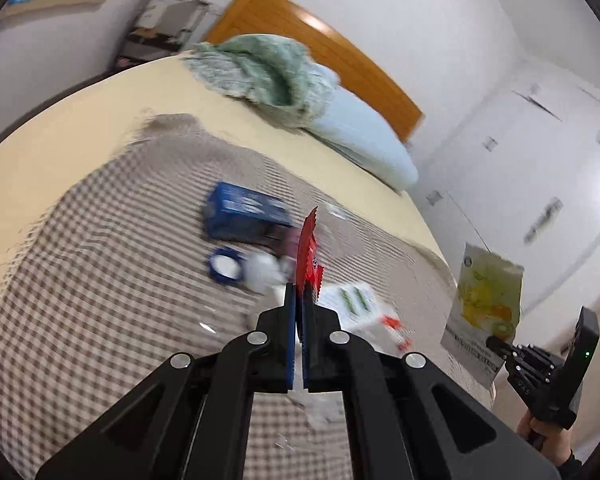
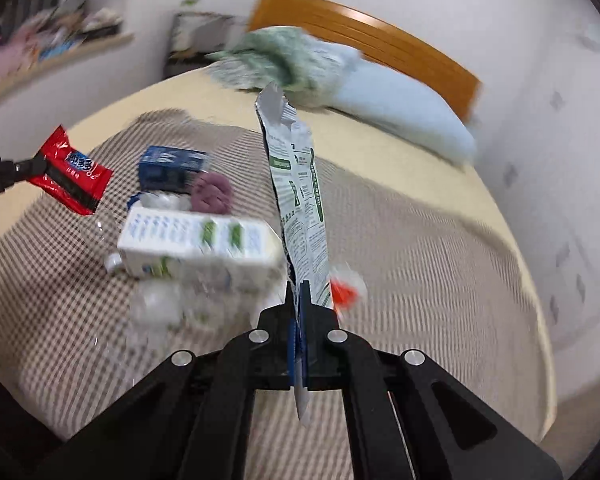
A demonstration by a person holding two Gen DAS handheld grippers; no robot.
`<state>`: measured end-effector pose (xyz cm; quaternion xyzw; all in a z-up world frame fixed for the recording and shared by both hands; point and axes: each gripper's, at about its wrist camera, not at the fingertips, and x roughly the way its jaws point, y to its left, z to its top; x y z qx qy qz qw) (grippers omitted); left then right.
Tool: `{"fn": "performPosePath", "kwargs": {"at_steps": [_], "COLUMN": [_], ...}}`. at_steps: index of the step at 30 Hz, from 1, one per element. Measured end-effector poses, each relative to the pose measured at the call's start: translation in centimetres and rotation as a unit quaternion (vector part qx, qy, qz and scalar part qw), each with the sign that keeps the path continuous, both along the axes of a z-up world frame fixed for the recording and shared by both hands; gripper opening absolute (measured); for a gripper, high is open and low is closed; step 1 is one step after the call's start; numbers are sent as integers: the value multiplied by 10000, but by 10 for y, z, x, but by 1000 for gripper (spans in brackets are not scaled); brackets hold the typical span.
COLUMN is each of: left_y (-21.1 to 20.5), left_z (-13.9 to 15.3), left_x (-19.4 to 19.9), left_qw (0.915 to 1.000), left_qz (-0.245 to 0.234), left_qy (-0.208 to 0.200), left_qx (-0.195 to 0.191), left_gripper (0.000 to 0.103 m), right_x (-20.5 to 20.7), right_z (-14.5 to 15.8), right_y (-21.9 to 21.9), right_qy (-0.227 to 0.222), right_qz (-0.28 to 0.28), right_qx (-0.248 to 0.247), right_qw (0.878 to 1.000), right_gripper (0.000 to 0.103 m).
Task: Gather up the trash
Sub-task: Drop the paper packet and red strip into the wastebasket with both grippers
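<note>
My left gripper (image 1: 299, 294) is shut on a red snack wrapper (image 1: 307, 250) and holds it above the checked blanket (image 1: 100, 260); the wrapper also shows in the right wrist view (image 2: 72, 170). My right gripper (image 2: 299, 290) is shut on a green and white snack pouch (image 2: 300, 196), seen from its front in the left wrist view (image 1: 486, 304). On the blanket lie a blue box (image 2: 172, 168), a white and green carton (image 2: 196, 244), a purple round thing (image 2: 212, 193), crumpled clear plastic (image 2: 160, 308) and a red and white scrap (image 2: 344, 286).
The bed has a cream sheet (image 1: 60, 132), a green throw (image 1: 268, 68), a pale blue pillow (image 1: 360, 136) and a wooden headboard (image 1: 332, 52). White wardrobe doors (image 1: 540, 160) stand to the right. A shelf (image 1: 56, 0) hangs on the left wall.
</note>
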<state>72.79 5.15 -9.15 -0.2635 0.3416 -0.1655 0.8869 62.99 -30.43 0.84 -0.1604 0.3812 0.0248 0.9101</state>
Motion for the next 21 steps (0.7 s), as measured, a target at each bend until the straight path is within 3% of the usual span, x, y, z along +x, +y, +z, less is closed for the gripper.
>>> {"fn": "performPosePath", "kwargs": {"at_steps": [4,8,10,14,19,21], "left_y": [-52,-124,-163,-240,-338,-359], "left_z": [25,37,33,19,-36,-56], "left_x": [-31,-74,-97,-142,-206,-224], "left_qw": [9976,9860,9762,9522,9076,8966], "left_qz": [-634,-1438,-1992,-2877,-3861,-3997], "left_qy": [-264,-621,-619,-545,-237,-134], "left_qx": [72,567,601,873,1629,1901], "left_gripper": [0,0,0,0,0,0], "right_x": [-93,-195,-250,-332,-356,-347], "right_z": [-6,-41,-76,-175,-306,-352], "right_y": [-75,-150,-182,-242,-281,-290], "right_qy": [-7,263,518,1269,2098,2372], "right_qz": [-721,-1472,-1923,-2825,-3350,-3371], "right_qx": [393,782,856,1405,1862,2054], "right_qw": [9966,9857,9762,9404,8995,8876], "right_gripper": [1,1,1,1,1,1]}}
